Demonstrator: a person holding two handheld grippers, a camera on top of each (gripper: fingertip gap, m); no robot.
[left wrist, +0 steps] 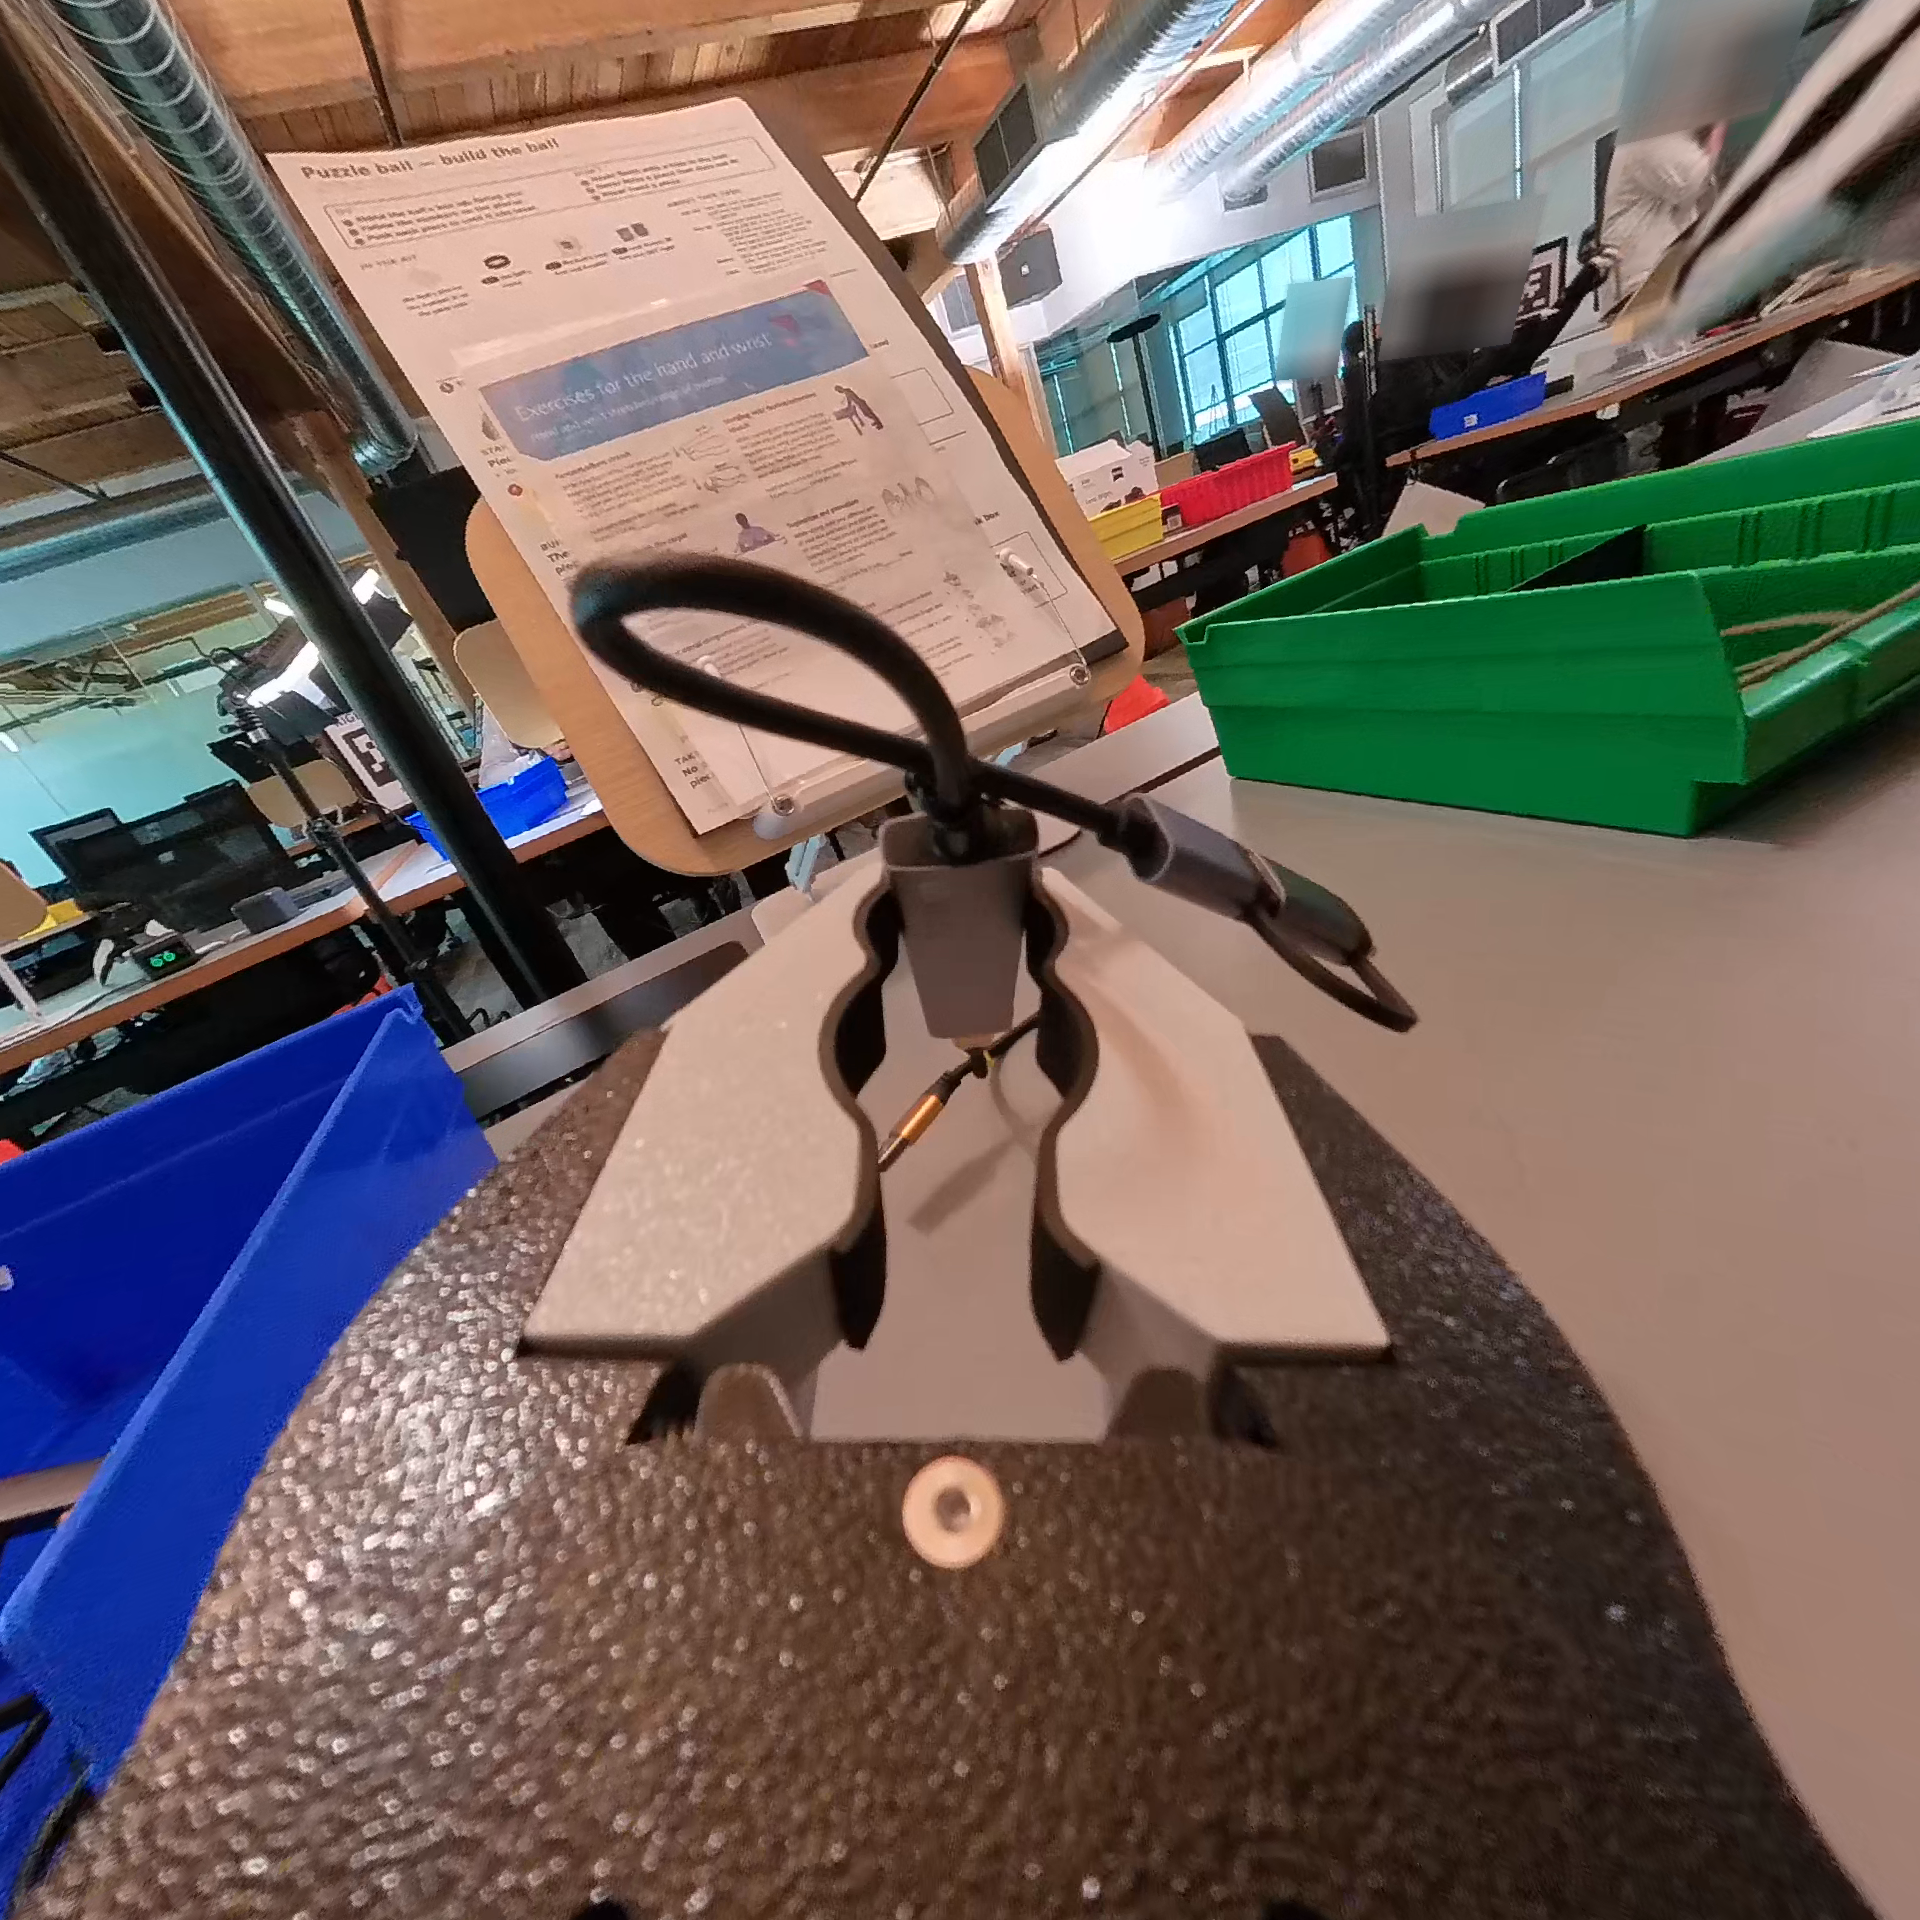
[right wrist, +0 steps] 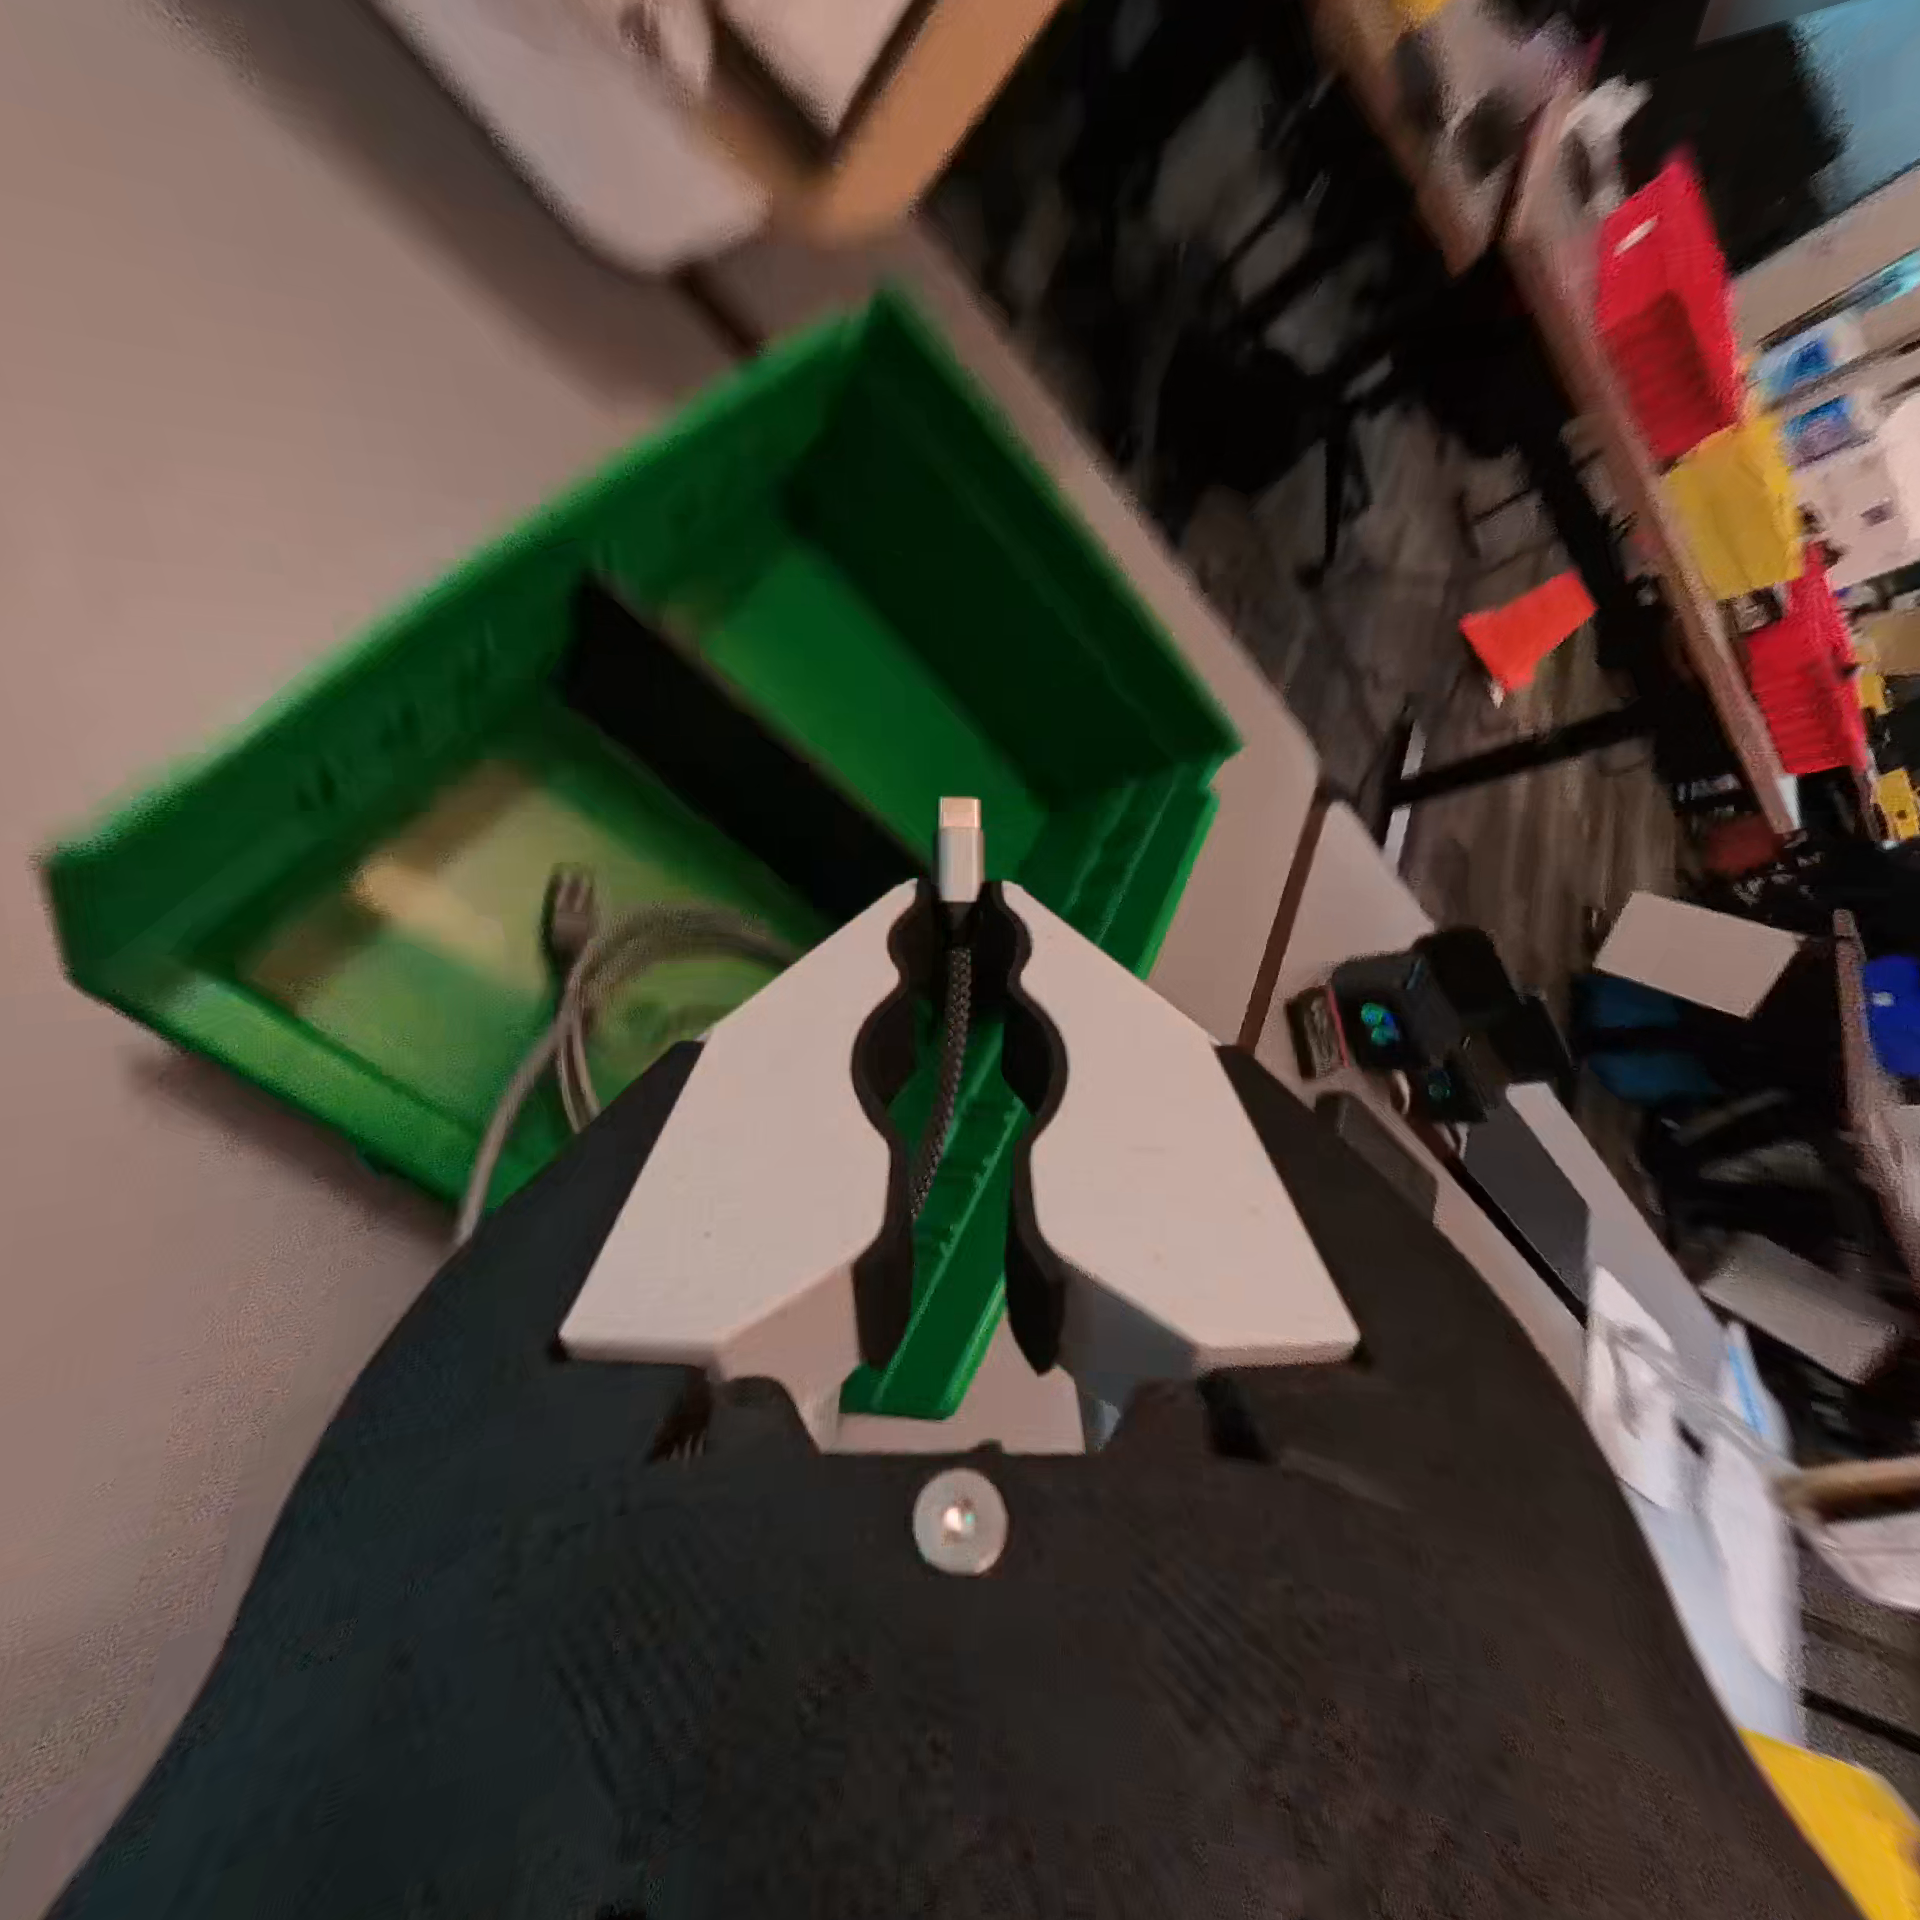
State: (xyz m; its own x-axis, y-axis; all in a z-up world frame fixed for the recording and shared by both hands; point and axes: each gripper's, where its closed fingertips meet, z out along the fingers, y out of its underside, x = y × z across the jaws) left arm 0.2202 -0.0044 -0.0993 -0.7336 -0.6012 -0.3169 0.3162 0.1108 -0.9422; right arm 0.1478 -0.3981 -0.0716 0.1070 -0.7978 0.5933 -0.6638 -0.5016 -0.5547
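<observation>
My left gripper [left wrist: 958, 894] is shut on a grey adapter plug [left wrist: 961, 935] whose short black cable [left wrist: 748, 644] loops up and ends in a second grey connector [left wrist: 1205, 862] hanging to the right, held above the grey table [left wrist: 1558, 1143]. A gold audio plug [left wrist: 920, 1122] lies on the table below. My right gripper [right wrist: 956, 914] is shut on a braided cable [right wrist: 940, 1070] just behind its silver connector [right wrist: 958, 847], which points out past the fingertips over the green bin [right wrist: 436, 665]. Grey cables [right wrist: 613, 956] lie in the bin's near compartment.
The green divided bin also shows at the right in the left wrist view [left wrist: 1455, 665]. A blue bin [left wrist: 156, 1299] stands at the left. A wooden stand with printed sheets [left wrist: 727, 468] stands behind, and a black pole [left wrist: 239, 488] beside it. The table edge [right wrist: 1309, 831] runs right of the green bin.
</observation>
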